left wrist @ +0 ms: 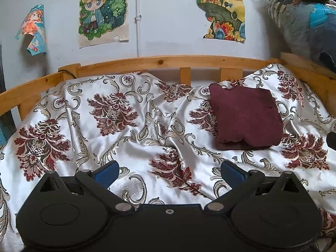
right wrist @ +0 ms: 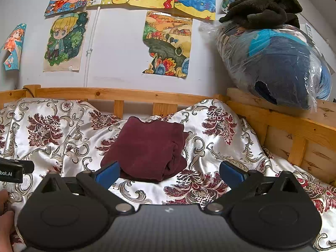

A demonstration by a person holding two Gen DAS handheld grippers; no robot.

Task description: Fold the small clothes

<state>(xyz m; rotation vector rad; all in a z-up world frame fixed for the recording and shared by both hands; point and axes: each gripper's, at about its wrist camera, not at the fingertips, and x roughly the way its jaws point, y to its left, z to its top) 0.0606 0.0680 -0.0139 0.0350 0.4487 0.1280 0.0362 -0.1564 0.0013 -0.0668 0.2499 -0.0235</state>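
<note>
Already the garment sits as a compact maroon bundle on the bedspread, at about 12 o'clock from the right gripper and toward 2 o'clock from the left gripper. Both grippers hang empty, jaws spread wide, with patterned satin showing in the gap between each pair of blue pads.

From the right wrist view, the bundle's near right corner looks loose: several layers bunch and sag there rather than lying flat. That is probably the weak point. A pinch at that corner could catch only the top layer and peel the fold open.

The bedspread itself is another hazard. It is glossy and rumpled, with a deep crease running just left of the garment, so a low approach could snag the satin along with the cloth, or drag the bundle sideways.

The left gripper shows at 9 o'clock in the right view, near enough that both converging on one small bundle might collide.

Whether more folds are wanted cannot be told.
</note>
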